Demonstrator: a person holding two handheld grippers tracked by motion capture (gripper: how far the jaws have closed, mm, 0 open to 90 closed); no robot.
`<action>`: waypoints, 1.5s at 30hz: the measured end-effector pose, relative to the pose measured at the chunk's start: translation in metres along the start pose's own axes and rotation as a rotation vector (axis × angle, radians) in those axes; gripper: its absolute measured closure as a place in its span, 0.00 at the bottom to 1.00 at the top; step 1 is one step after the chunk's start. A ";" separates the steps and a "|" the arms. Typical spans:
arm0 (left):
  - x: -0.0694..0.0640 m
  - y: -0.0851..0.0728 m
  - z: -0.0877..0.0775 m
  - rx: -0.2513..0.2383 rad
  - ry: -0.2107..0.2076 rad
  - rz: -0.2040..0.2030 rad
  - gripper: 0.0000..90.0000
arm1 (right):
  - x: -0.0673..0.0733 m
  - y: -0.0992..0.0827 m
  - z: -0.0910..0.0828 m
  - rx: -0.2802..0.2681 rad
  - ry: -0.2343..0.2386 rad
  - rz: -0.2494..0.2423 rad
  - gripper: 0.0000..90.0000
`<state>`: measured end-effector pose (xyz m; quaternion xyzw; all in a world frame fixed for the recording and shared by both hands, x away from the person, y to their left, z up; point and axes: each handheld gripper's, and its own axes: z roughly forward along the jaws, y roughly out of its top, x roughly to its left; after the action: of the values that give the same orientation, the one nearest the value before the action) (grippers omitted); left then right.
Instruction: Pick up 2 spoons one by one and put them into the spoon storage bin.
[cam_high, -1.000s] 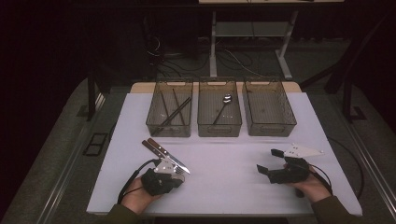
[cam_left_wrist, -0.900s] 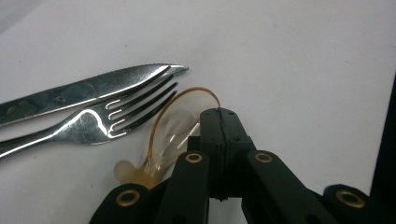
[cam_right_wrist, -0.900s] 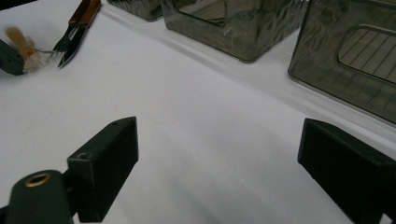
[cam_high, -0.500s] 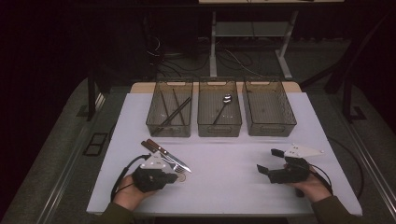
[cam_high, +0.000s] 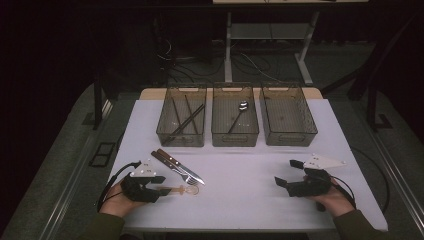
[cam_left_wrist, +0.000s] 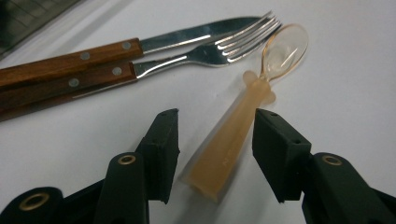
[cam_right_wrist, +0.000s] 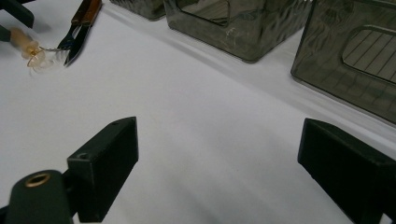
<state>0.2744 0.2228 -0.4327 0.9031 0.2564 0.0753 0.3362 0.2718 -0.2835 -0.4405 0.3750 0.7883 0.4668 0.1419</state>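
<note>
Near the tabletop's front left corner, the left gripper (cam_left_wrist: 212, 140) is just opening its jaws, the plastic spoon (cam_left_wrist: 243, 126) lying loose between them, touching neither. Closing askew risks nudging it into the fork (cam_left_wrist: 187, 56) beside it.

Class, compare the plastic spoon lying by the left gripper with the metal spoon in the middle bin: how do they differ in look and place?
The plastic spoon is translucent amber with a thick, flared handle; the metal spoon is shiny and slim. The plastic spoon lies flat on the white table beside a fork; the metal spoon rests inside the middle bin. The plastic spoon's handle lies between the left gripper's open jaws, which have just been opening; nothing is near the metal one. Both are spoons.
</note>
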 end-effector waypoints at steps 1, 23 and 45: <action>0.000 -0.001 0.002 0.012 -0.005 0.009 0.57 | 0.000 0.000 0.000 0.000 0.001 -0.001 0.14; -0.010 -0.003 0.004 0.017 -0.093 0.115 0.82 | 0.000 0.000 0.000 -0.002 0.000 -0.006 0.14; -0.016 0.010 -0.002 -0.099 -0.168 -0.007 0.82 | 0.004 -0.002 0.000 -0.003 0.007 -0.026 0.13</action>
<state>0.2638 0.2092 -0.4242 0.8876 0.2265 0.0109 0.4010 0.2684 -0.2815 -0.4417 0.3629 0.7928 0.4675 0.1458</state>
